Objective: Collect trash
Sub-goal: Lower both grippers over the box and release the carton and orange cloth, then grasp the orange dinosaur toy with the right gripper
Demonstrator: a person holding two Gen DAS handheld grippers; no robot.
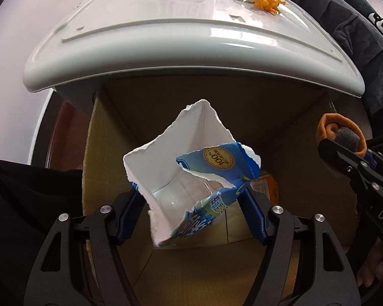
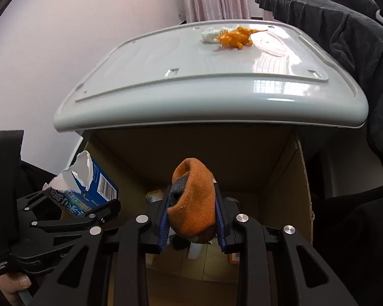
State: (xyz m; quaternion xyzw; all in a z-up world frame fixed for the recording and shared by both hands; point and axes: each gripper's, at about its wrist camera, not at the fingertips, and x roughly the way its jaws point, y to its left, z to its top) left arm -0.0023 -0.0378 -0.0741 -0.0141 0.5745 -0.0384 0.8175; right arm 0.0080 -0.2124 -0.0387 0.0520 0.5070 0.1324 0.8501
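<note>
Overhead, a glossy white moulded tabletop [image 2: 191,86] juts over an open corrugated cardboard box [image 2: 283,168]. Above that box, the left gripper [image 1: 191,199], angled steeply down, pinches a torn blue-and-white carton [image 1: 181,168]; beside it the right gripper [image 2: 191,214] squeezes a bunched orange knit sock [image 2: 194,199].

Torn carton held over an open cardboard box

The left hand-held gripper [image 1: 191,199] clamps a torn blue-and-white paper carton [image 1: 189,176] above the open brown cardboard box [image 1: 288,117]. Beyond the box, a glossy white plastic table [image 1: 166,46] carries an orange spiky toy [image 1: 268,1]. Right of the box, the right hand-held gripper [image 1: 344,140] pinches an orange knitted sock [image 1: 337,127].
</note>
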